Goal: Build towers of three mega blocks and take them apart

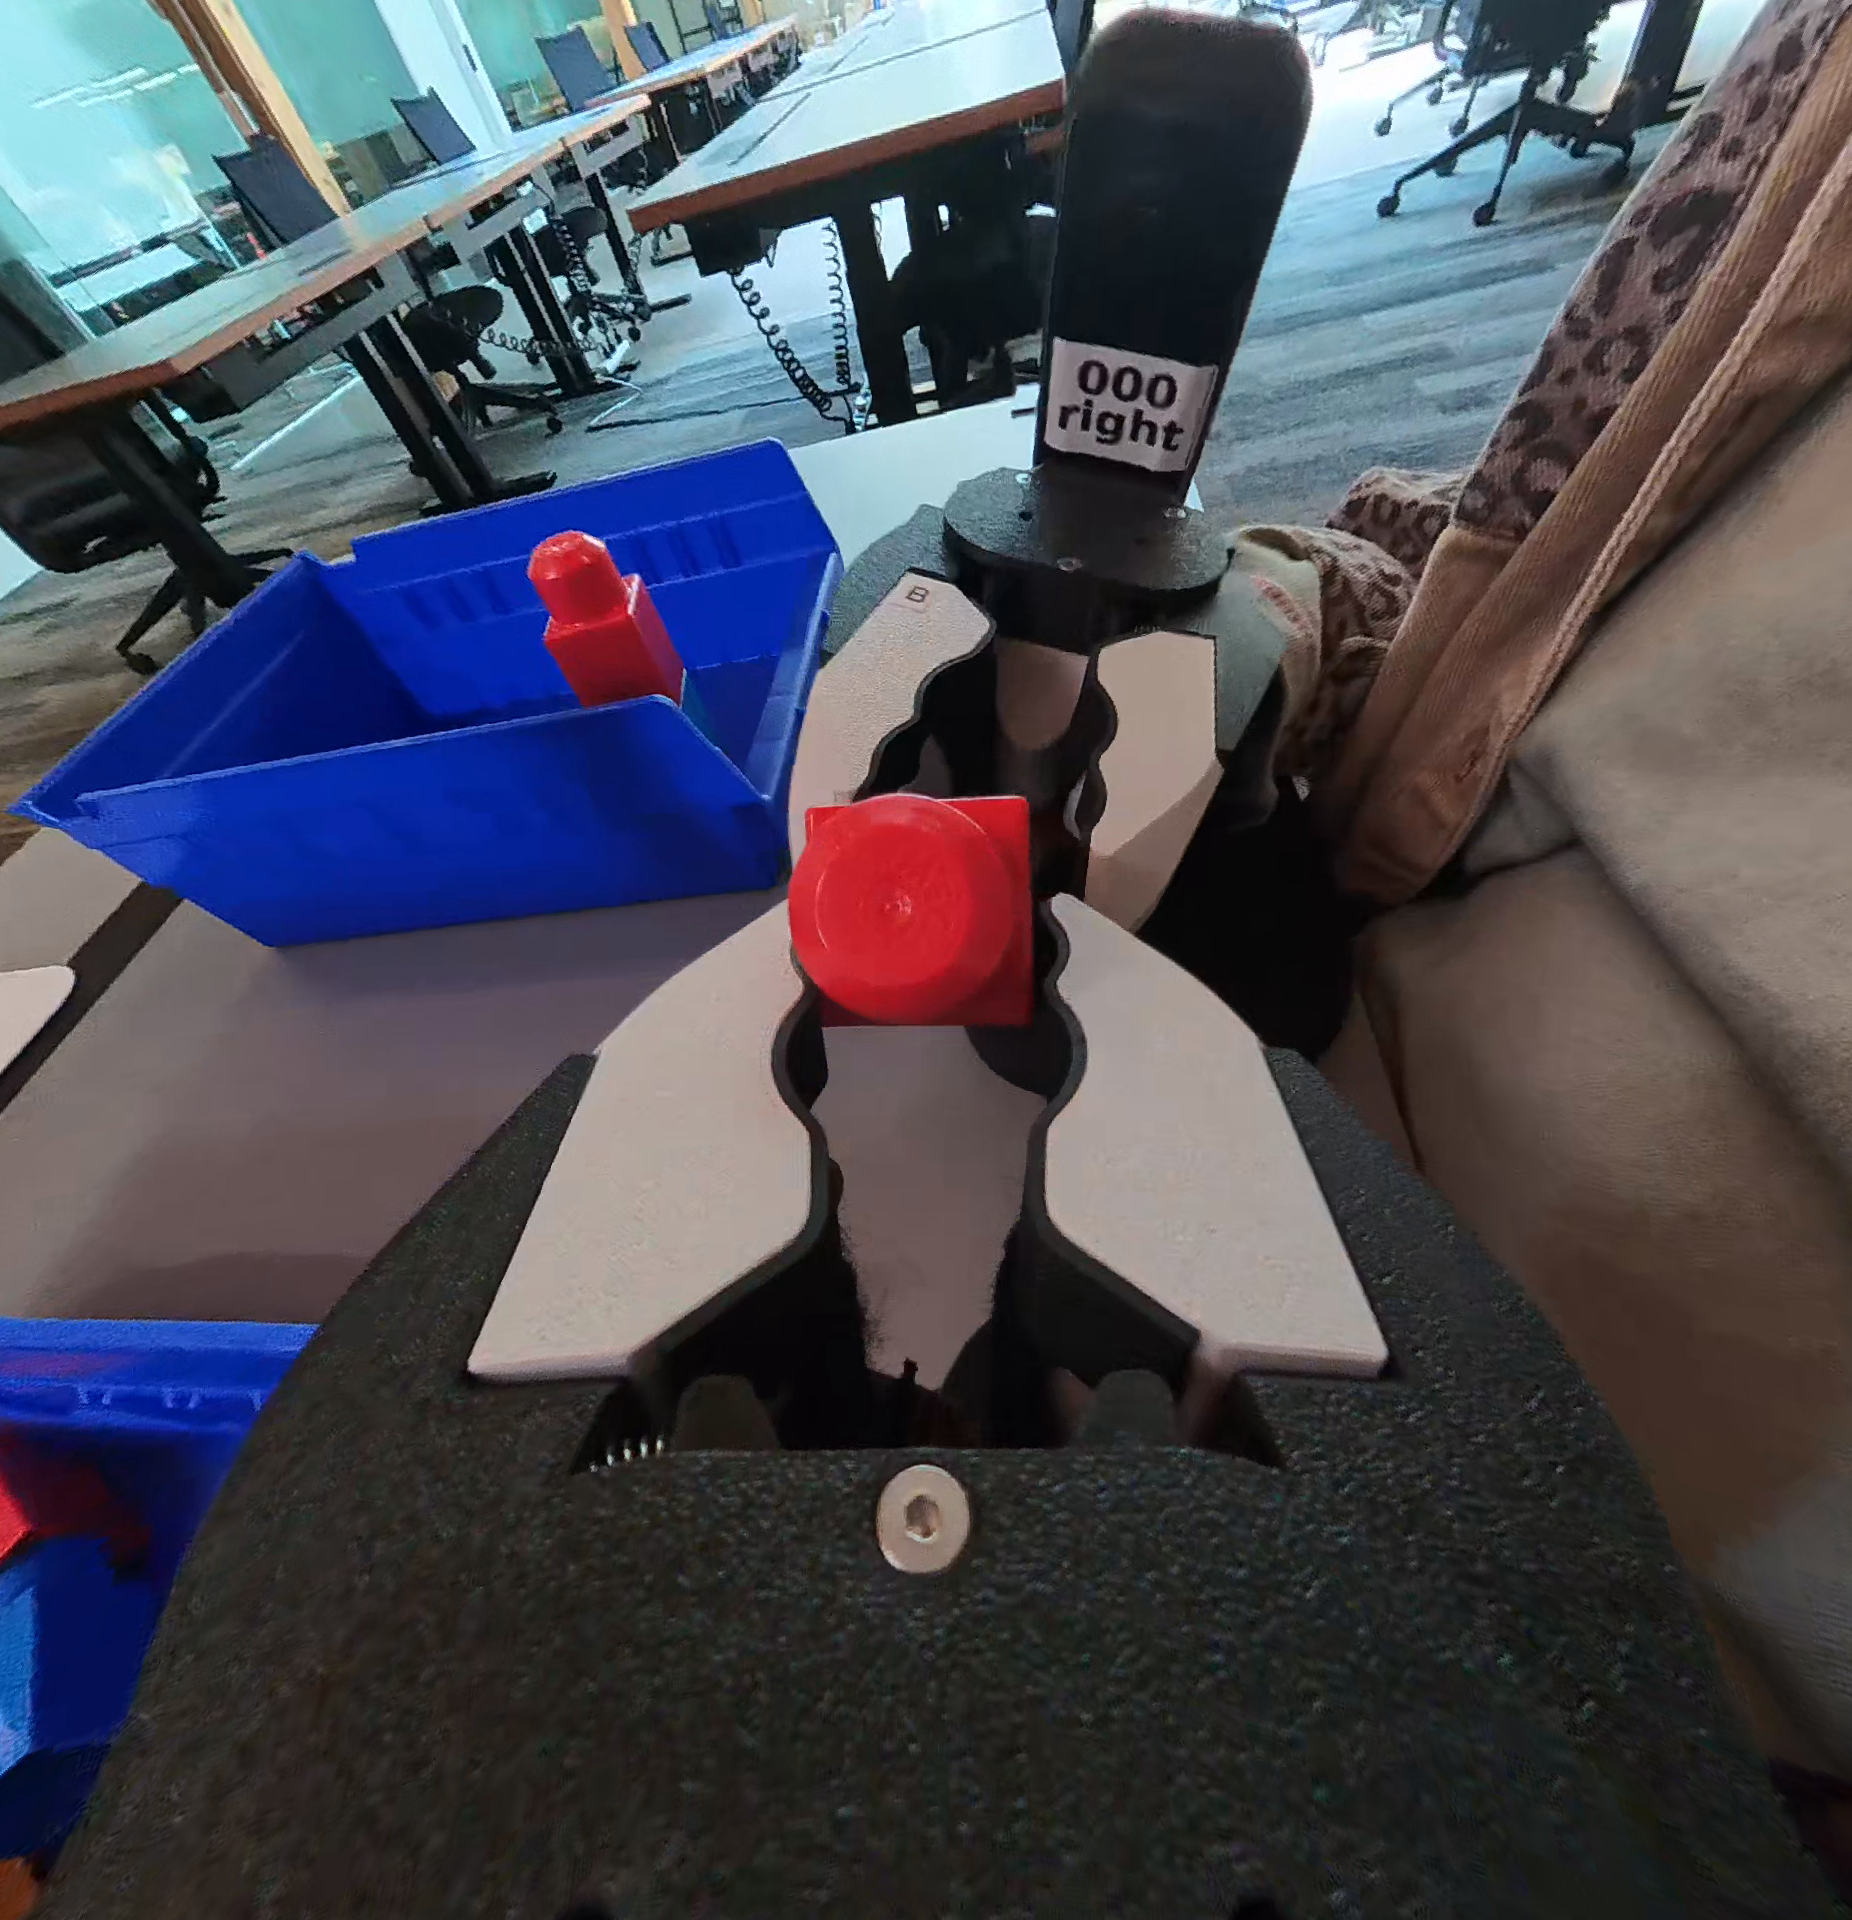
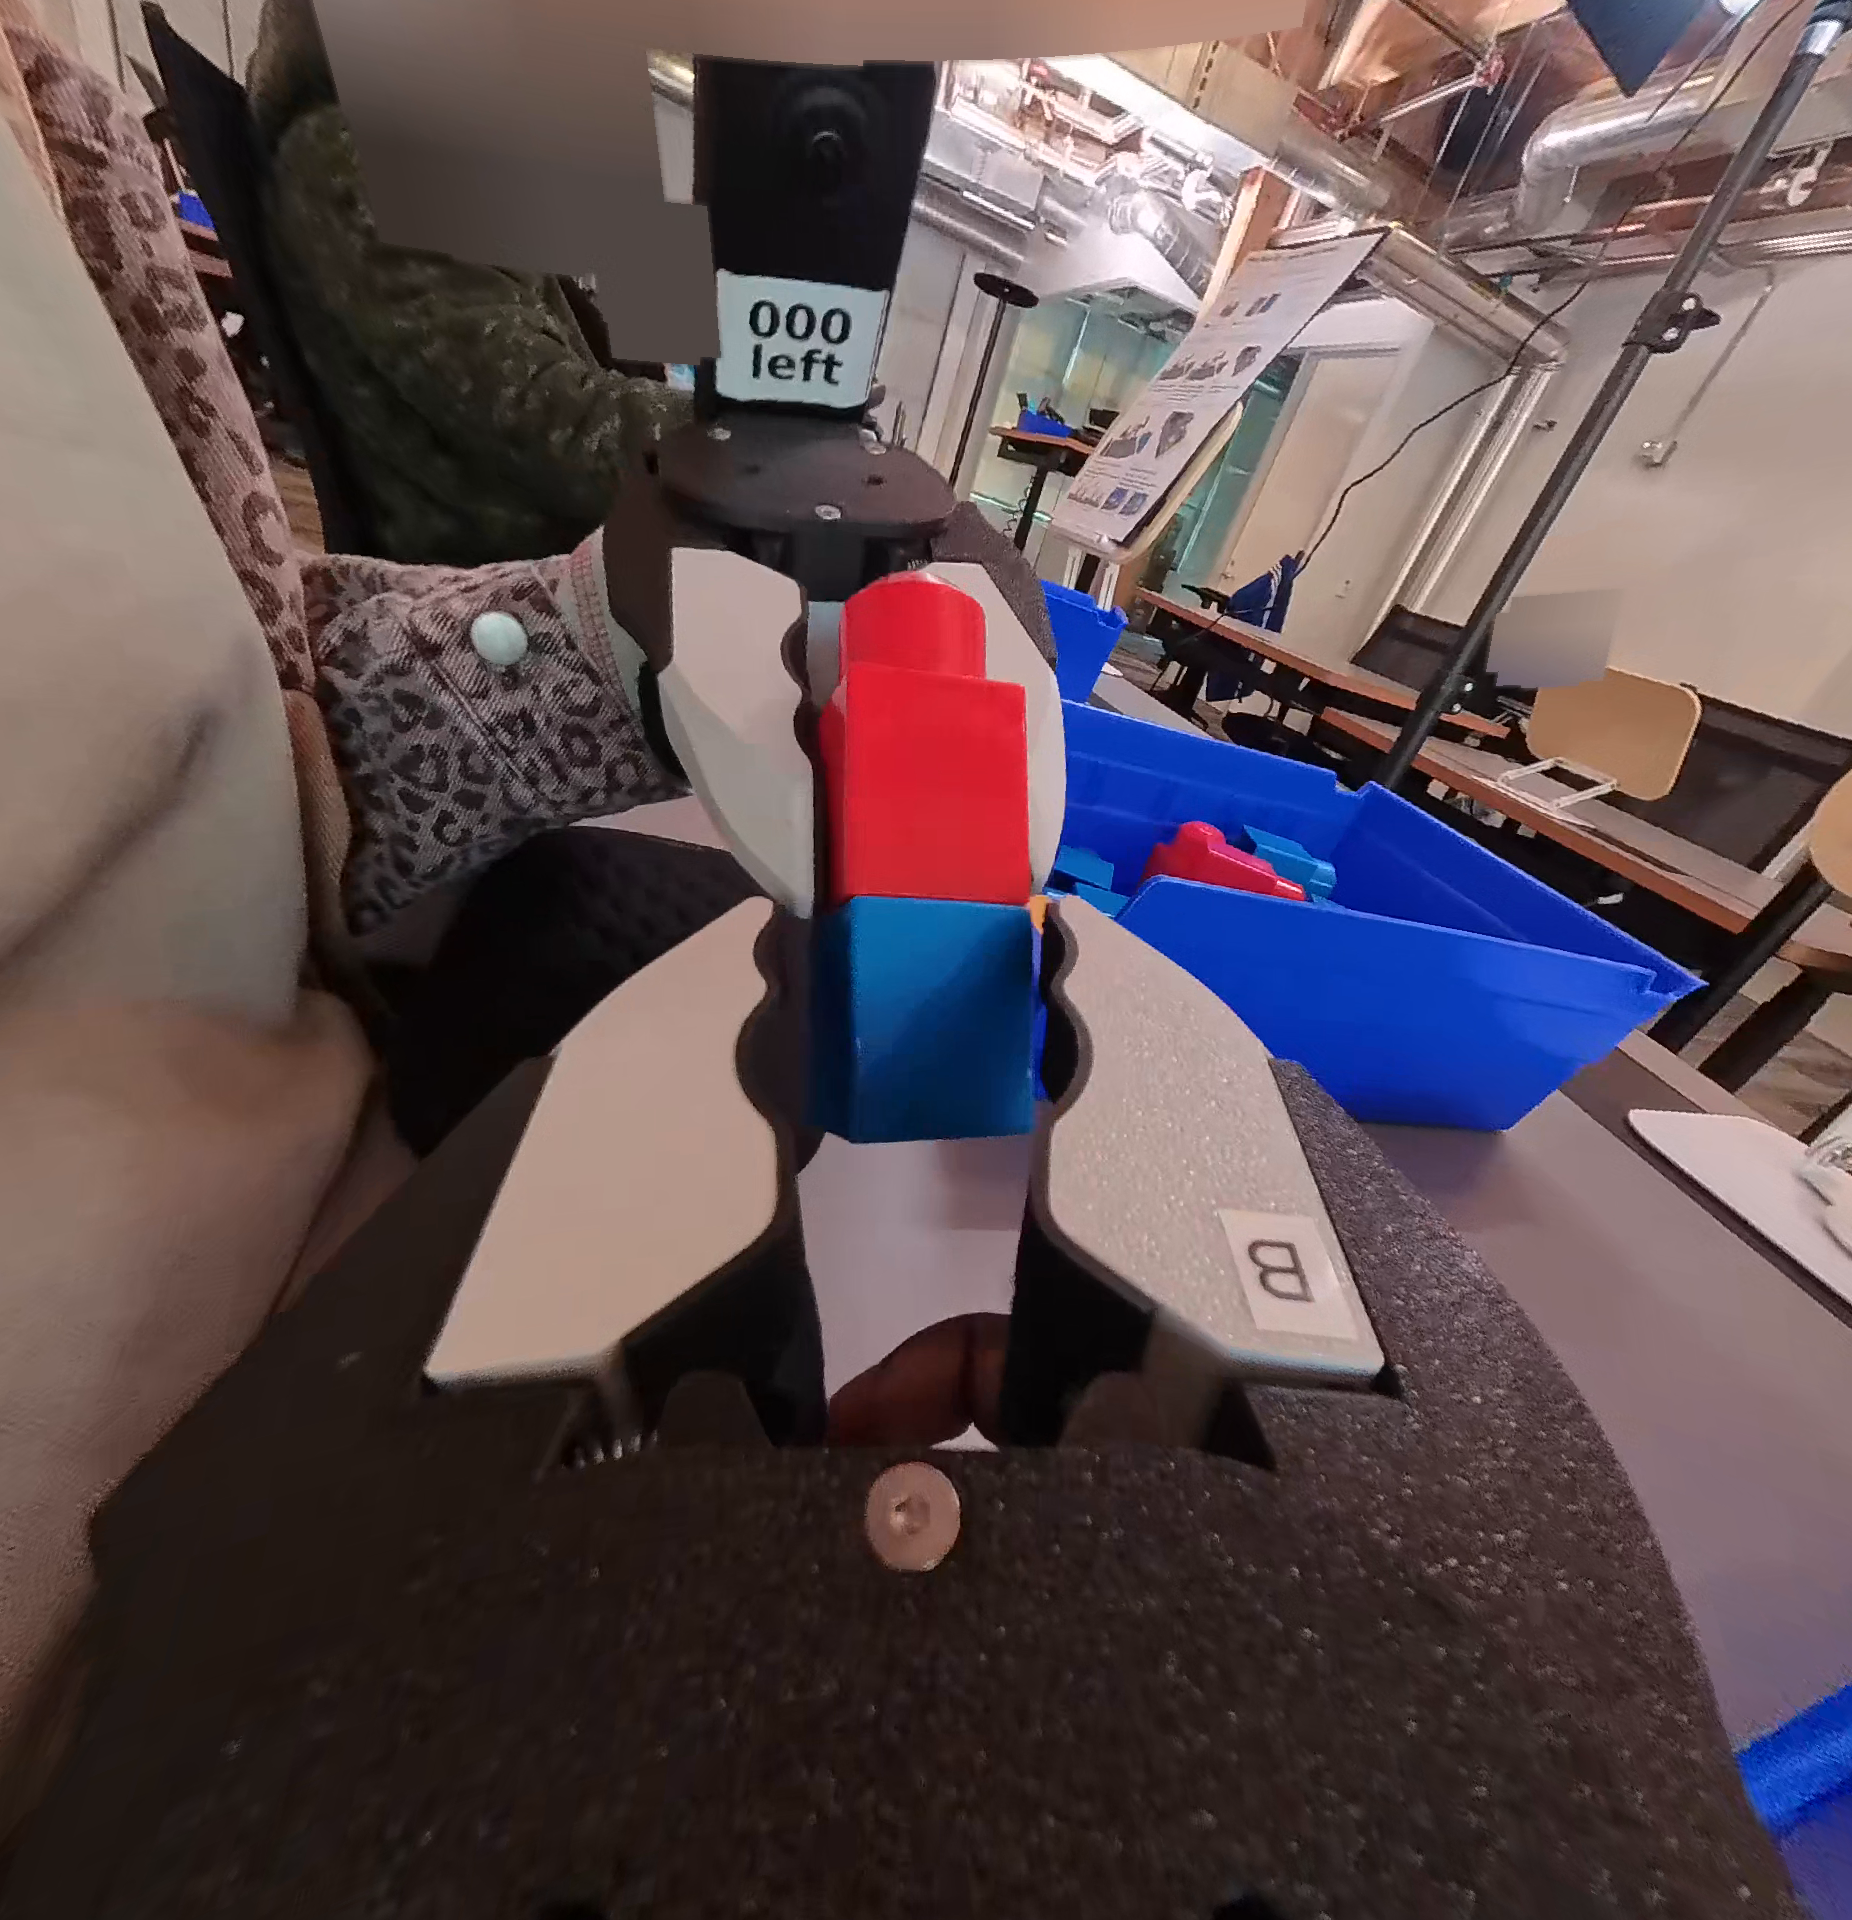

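Tools meet head-on at the centre of both frames, each gripping one end of the same stack of blocks above a pale bench (image 1: 382,1060). In the left wrist view, the left tool (image 1: 927,935) is clamped on a red block (image 1: 917,914), whose round stud faces the camera; the right tool (image 1: 1005,790) comes in from behind it, handle rising to the upper middle of the frame. In the right wrist view, the right tool (image 2: 927,997) is clamped on a blue block (image 2: 917,1018), with the red block (image 2: 927,790) stacked directly on its far end and held between the fingers of the left tool (image 2: 932,727). A sliver of orange shows at the blue block's right edge; what it belongs to cannot be told.

Left of centre in the left wrist view, a blue bin (image 1: 434,831) sits on the bench with another red block (image 1: 605,623) standing inside it. A second bin (image 2: 1369,987) lies right of centre in the right wrist view, holding loose red and blue blocks (image 2: 1228,857). A person's leopard-print sleeve (image 2: 465,717) fills the left of that frame. Office desks and chairs stretch across the background.
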`<state>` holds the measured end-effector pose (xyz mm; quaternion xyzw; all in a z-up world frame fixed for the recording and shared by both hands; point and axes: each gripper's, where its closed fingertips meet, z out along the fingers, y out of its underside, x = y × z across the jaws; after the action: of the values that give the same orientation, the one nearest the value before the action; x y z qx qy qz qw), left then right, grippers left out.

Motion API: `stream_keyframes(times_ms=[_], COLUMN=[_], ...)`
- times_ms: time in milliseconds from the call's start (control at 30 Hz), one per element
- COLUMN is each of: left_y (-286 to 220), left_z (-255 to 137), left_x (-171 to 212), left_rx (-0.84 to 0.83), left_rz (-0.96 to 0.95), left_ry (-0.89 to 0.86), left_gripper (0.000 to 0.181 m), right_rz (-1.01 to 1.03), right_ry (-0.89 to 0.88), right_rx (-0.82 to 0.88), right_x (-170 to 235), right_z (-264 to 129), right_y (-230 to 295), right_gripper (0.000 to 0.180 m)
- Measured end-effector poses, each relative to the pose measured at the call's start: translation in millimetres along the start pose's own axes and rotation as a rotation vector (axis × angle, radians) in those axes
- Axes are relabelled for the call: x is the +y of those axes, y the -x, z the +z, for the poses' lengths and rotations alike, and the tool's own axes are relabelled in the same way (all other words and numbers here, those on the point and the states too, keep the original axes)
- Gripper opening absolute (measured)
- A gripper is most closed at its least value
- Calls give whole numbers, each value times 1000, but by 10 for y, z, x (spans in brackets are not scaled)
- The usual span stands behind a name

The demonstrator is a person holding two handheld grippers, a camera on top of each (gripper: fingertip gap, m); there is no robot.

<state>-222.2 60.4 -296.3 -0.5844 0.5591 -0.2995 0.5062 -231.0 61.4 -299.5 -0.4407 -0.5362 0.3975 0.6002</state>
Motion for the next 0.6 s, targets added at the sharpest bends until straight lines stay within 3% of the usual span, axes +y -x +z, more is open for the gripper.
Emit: stream_keyframes(times_ms=[100, 233, 367, 533, 600], left_y=[-85, -154, -146, -79, 83], left_z=[-11, -7, -11, -3, -111], left_x=[69, 75, 40, -48, -72], left_rx=[47, 91, 95, 43, -44], left_rz=[21, 30, 19, 37, 12], left_ry=[57, 65, 44, 6, 0], left_gripper=[37, 37, 37, 37, 48], right_rz=[-14, -39, -36, -31, -12], right_ry=[34, 61, 66, 75, 43], right_rx=[-22, -76, -70, -33, 22], right_x=[56, 99, 108, 102, 50], right_z=[30, 44, 44, 28, -20], right_y=[44, 141, 129, 71, -34], right_gripper=[57, 44, 45, 37, 36])
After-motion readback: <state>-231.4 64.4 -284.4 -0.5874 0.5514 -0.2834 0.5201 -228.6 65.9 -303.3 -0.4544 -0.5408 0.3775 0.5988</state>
